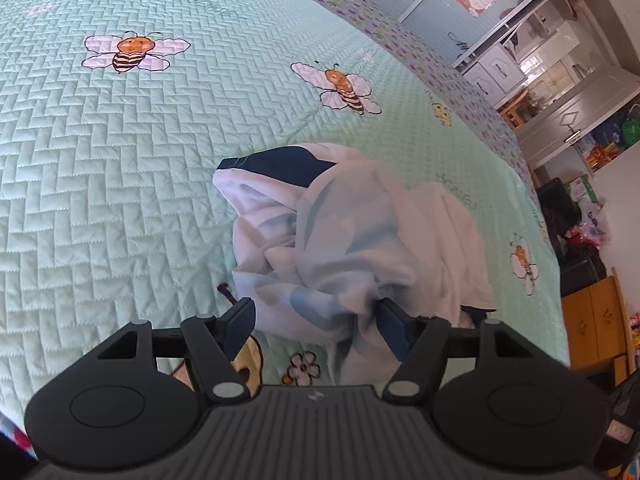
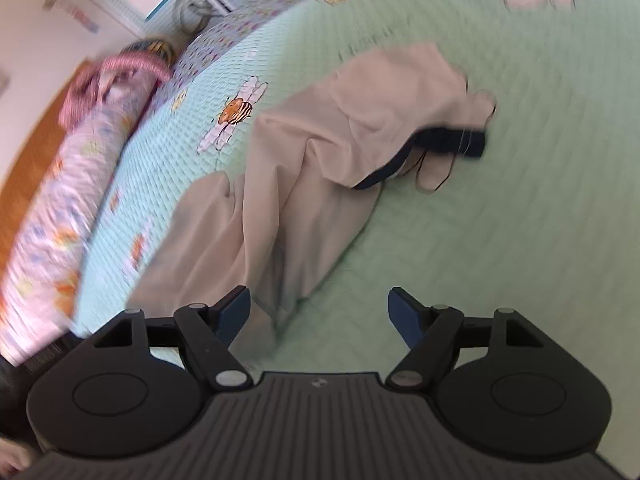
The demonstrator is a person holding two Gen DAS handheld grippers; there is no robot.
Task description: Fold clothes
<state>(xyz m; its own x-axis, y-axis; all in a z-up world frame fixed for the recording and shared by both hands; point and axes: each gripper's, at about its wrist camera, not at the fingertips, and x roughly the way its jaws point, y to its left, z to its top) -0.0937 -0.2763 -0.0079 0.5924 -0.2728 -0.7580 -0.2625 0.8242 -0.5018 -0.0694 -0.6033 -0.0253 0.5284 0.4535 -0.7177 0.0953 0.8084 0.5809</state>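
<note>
bedspread (image 1: 120,200): mint green quilt stitched in a zigzag herringbone, so the whole surface looks puffy and ridged. Cartoon bees with white wings and striped bodies are scattered over it; one bee (image 1: 134,52) sits at about 10 o'clock in the left wrist view.

garment (image 1: 352,240): soft white fabric, thin enough to look a bit see-through, with pale blue blotches and a dark navy trim band (image 1: 280,162) along its top edge. It's crumpled into a lumpy heap on the quilt, centre to 4 o'clock in the left view. In the right wrist view the same garment (image 2: 320,152) is more spread out, long loose folds running from centre down to 7 o'clock, navy band (image 2: 452,140) poking out toward 2 o'clock. That view is pretty motion-blurred.

left gripper (image 1: 316,320): matte black plastic, ribbed body, two round discs on the sides, dark blue pads. Fingers fairly wide. The cloth bunches up between them and drapes against the right pad, but the left pad stands clear, so no pinch.

right gripper (image 2: 320,312): same build, fingers spread wide with nothing pinched; the garment's lower hem lies just beyond the left finger, at 6 to 7 o'clock.

pillow (image 2: 72,184): long roll shape, lilac floral print, at 9 o'clock along the bed edge.

cabinet (image 1: 596,316): orange-yellow wood, at 3 to 4 o'clock beside the bed.
</note>
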